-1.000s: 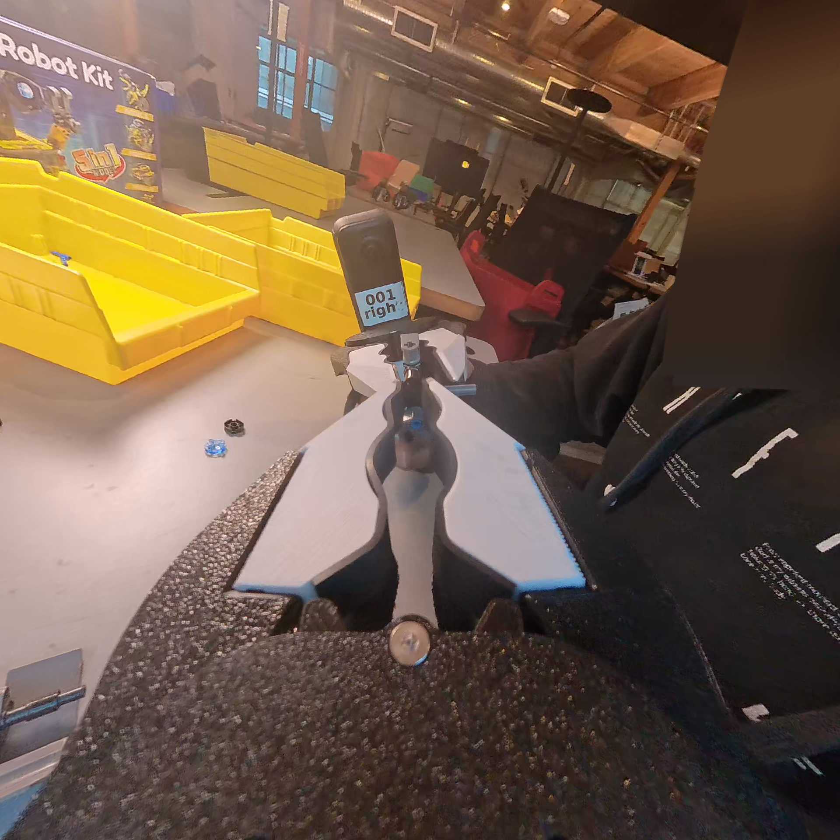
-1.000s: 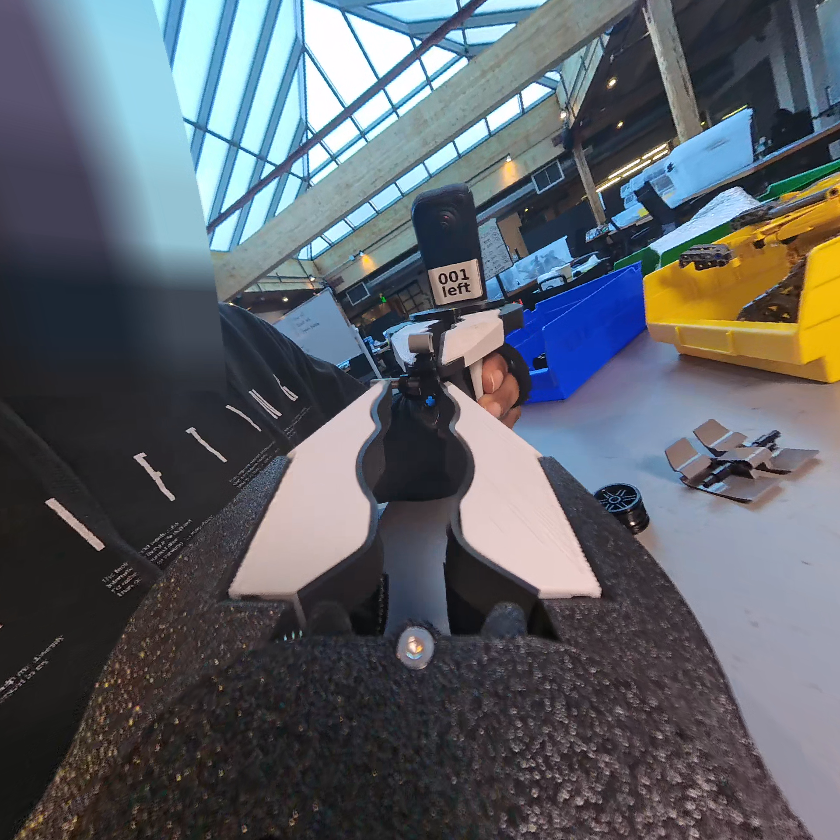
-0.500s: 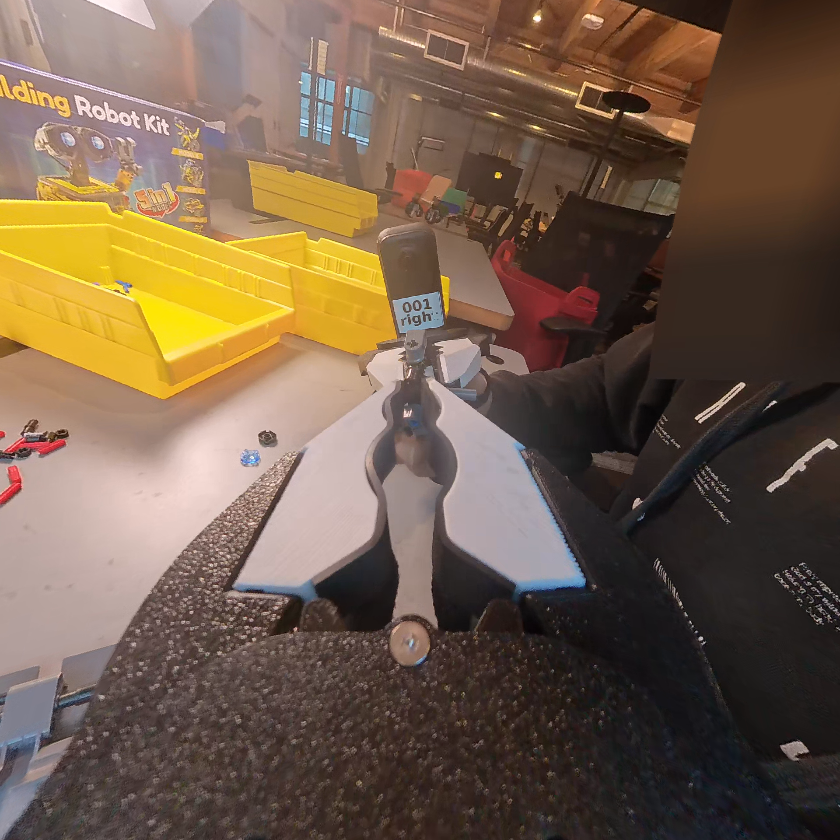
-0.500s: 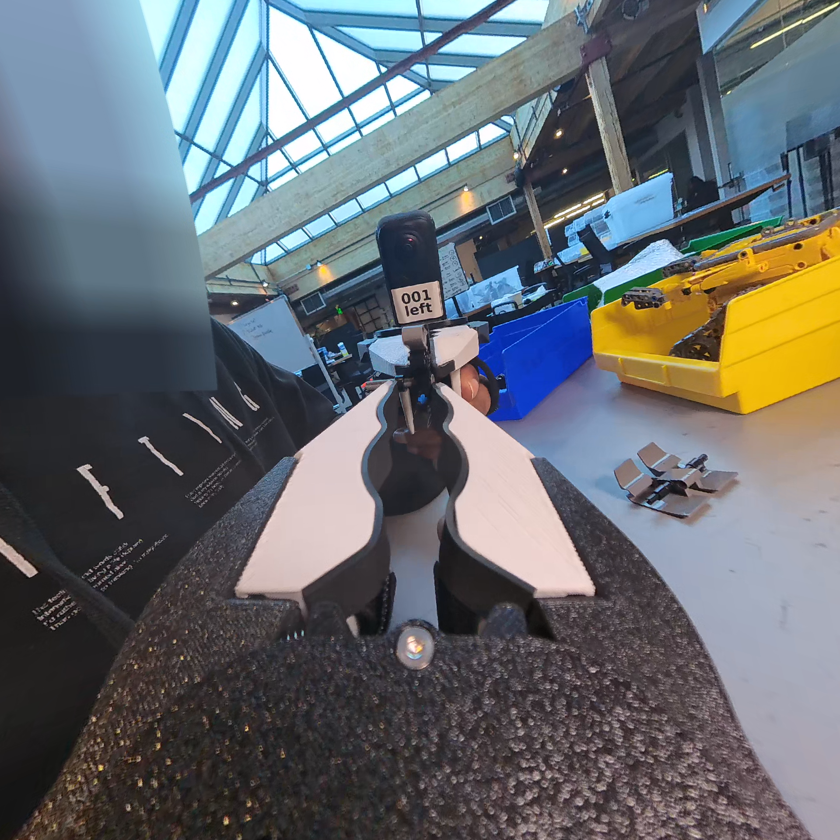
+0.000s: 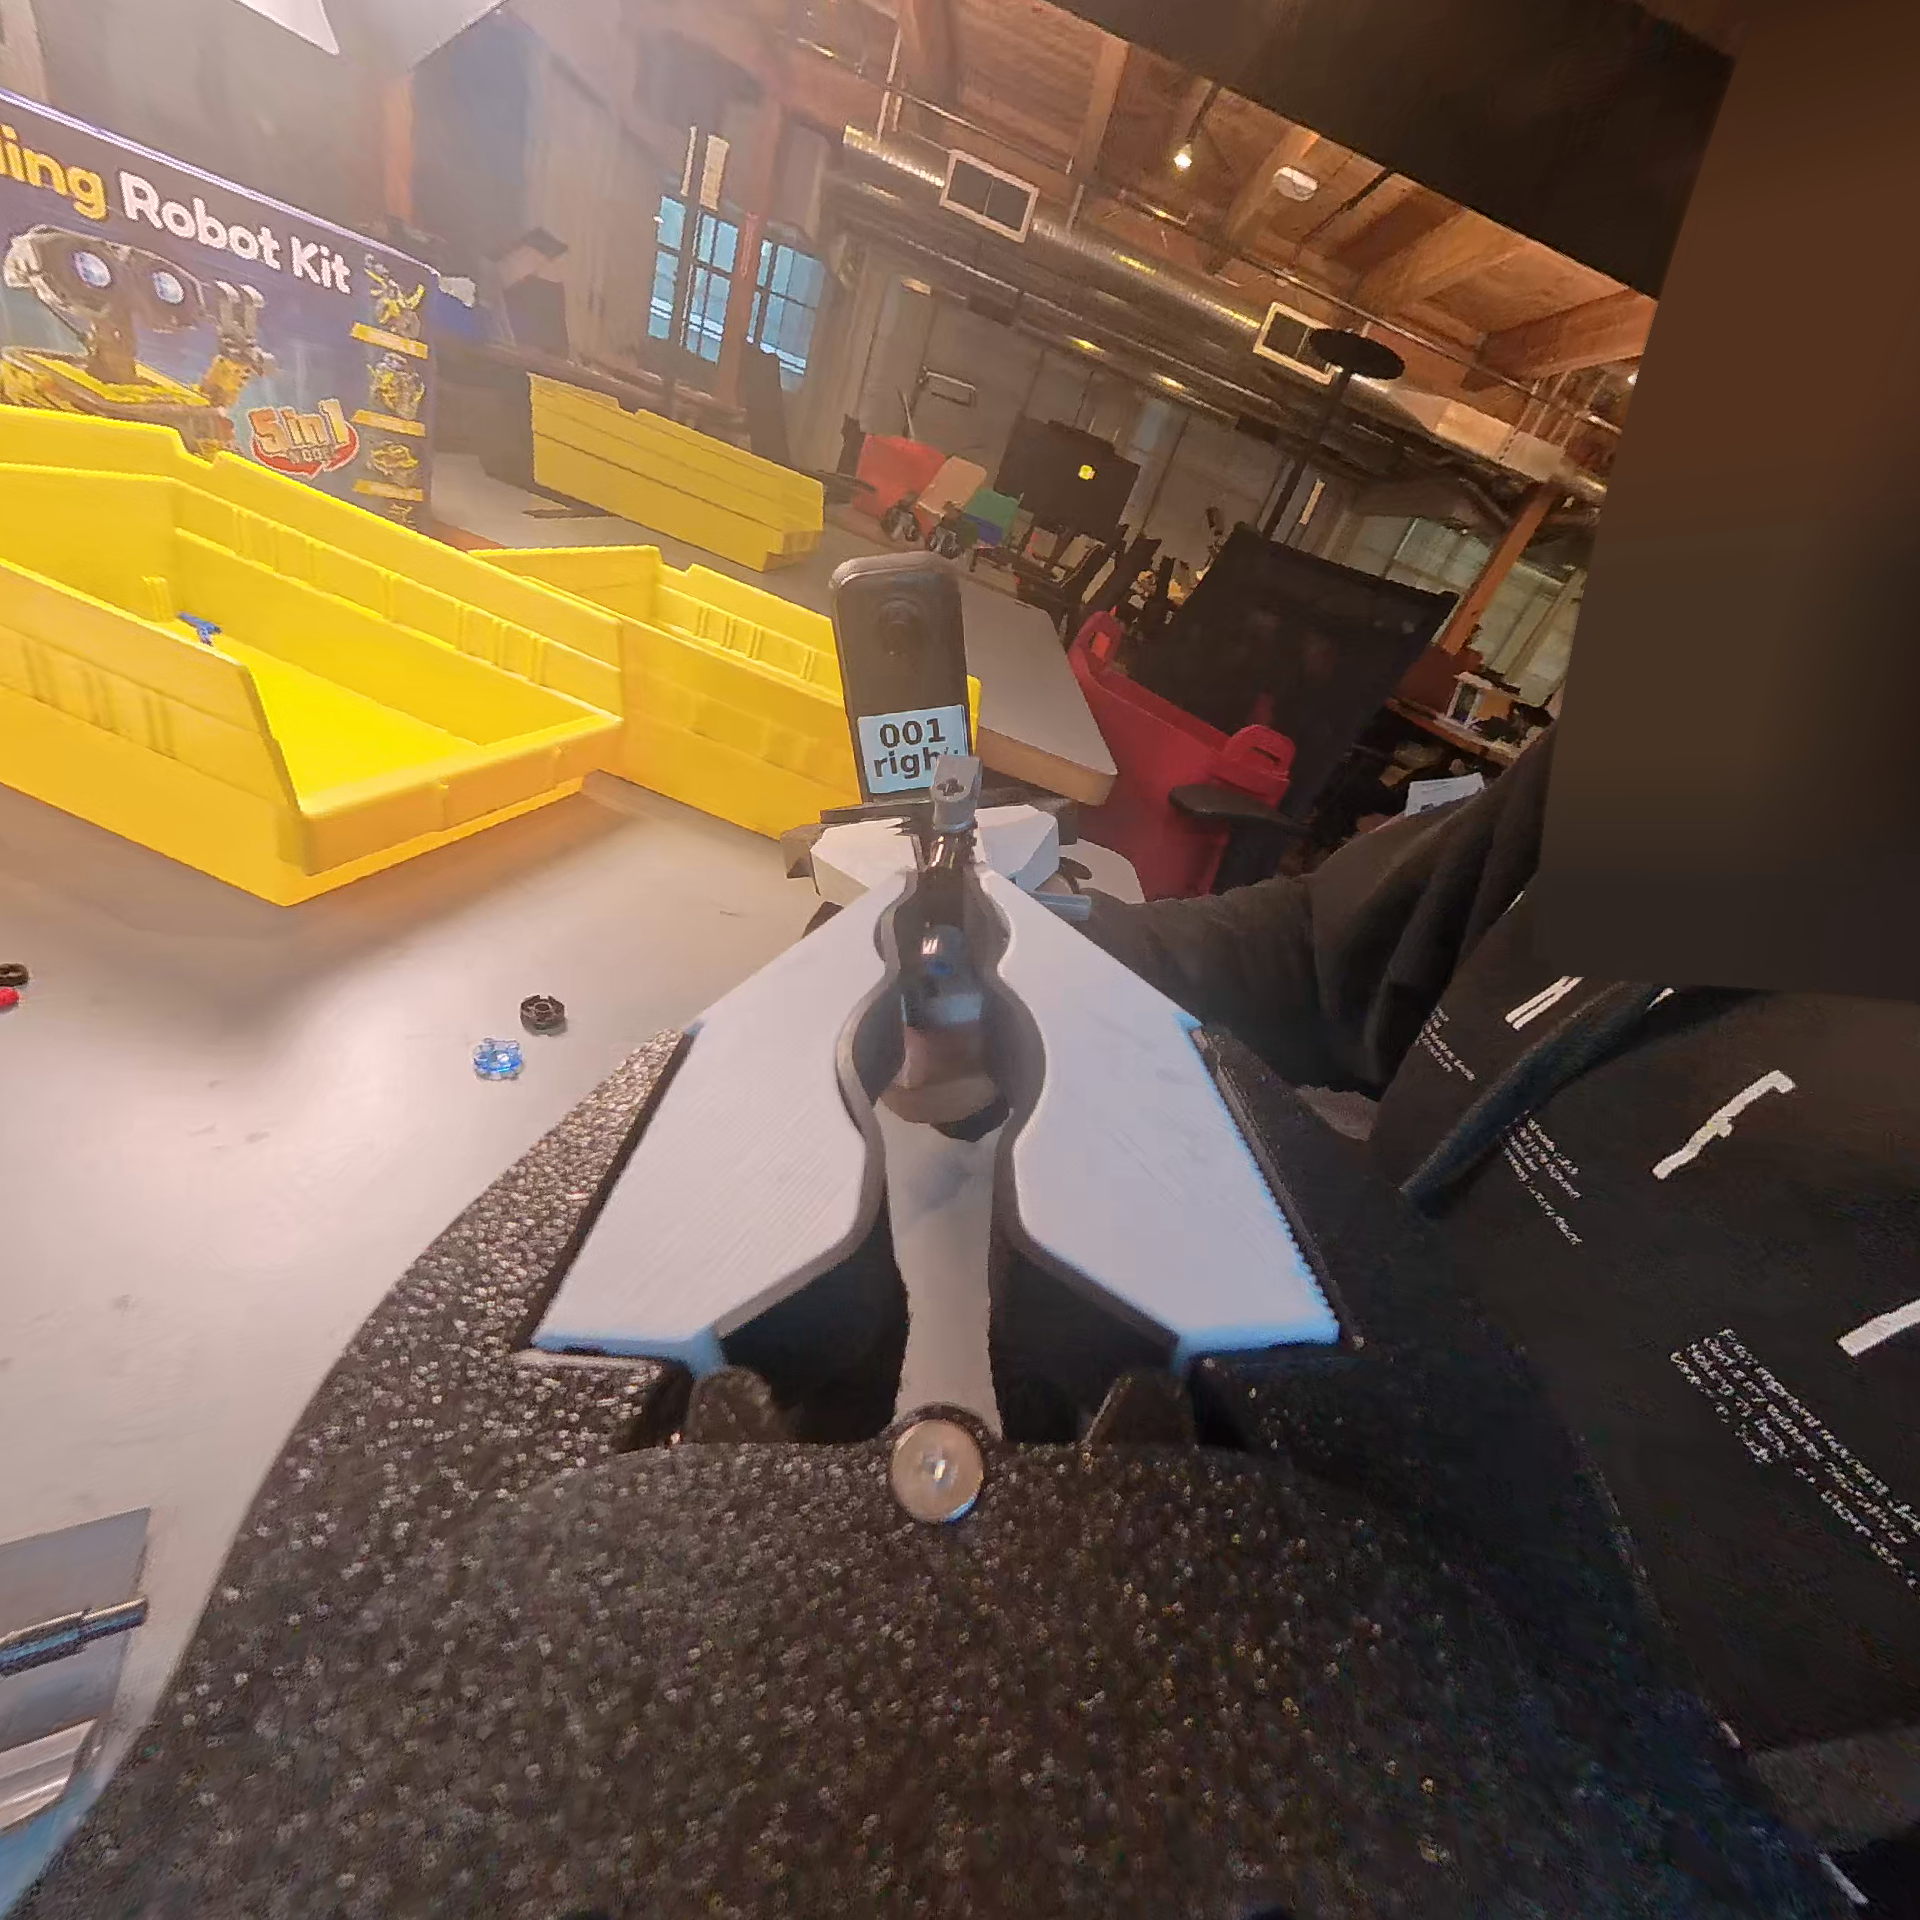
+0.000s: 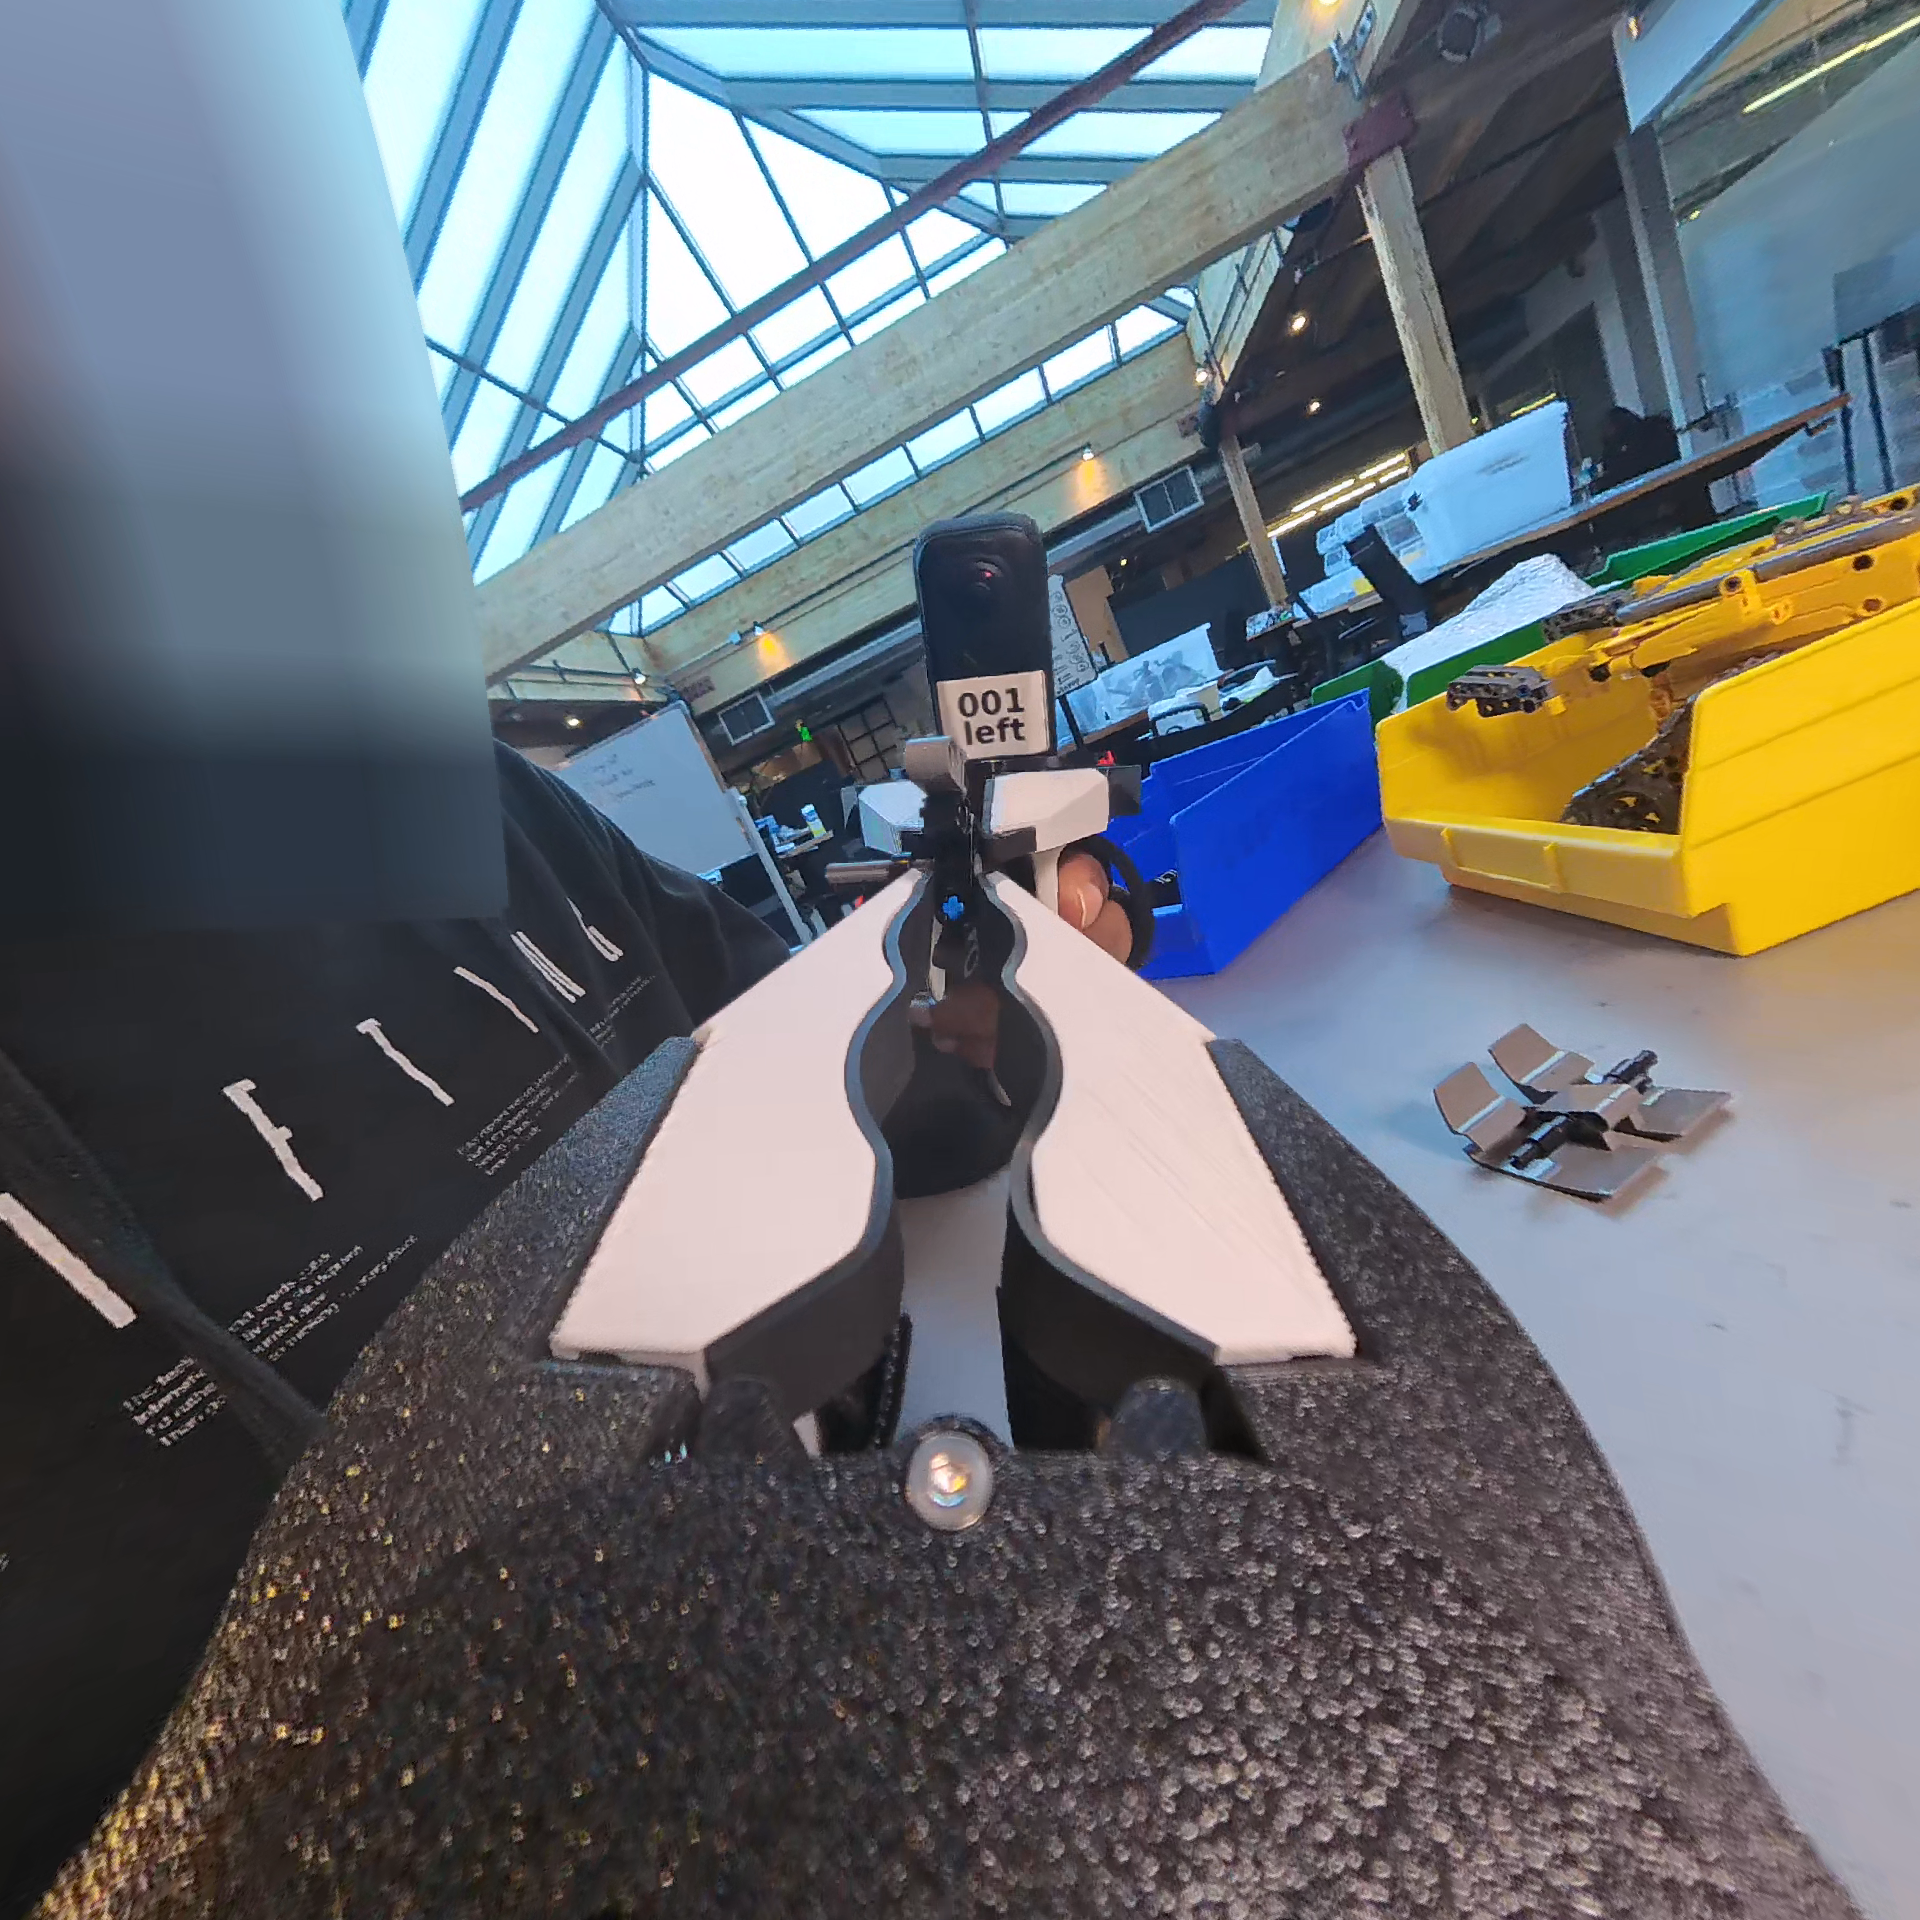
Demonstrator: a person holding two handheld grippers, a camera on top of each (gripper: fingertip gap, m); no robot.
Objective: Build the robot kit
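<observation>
Two hand-held tools met tip to tip above a grey worktop [image 5: 260, 1195], both clenched on one small assembly of black, grey and blue building-kit pieces [image 5: 943, 914] standing upright between them. The left tool [image 5: 940, 935] pinched it at its fingertips, and the right tool [image 6: 951, 914] gripped the same assembly [image 6: 948, 883] from the opposite side.

From the left tool's camera, a small blue gear [image 5: 498, 1058] and a black round piece [image 5: 542, 1013] lay on the worktop at ten o'clock, near each other. Yellow bins [image 5: 312, 727] sat farther off at ten o'clock, with a printed kit box [image 5: 208, 343] behind them.

From the right tool's camera, a grey bladed part on a black axle [image 6: 1579, 1122] lay at three o'clock. A yellow bin [image 6: 1714, 790] of yellow and black parts stood at two o'clock, a blue bin [image 6: 1247, 821] beside it. A person's black printed sweatshirt [image 6: 312, 1091] filled nine o'clock.
</observation>
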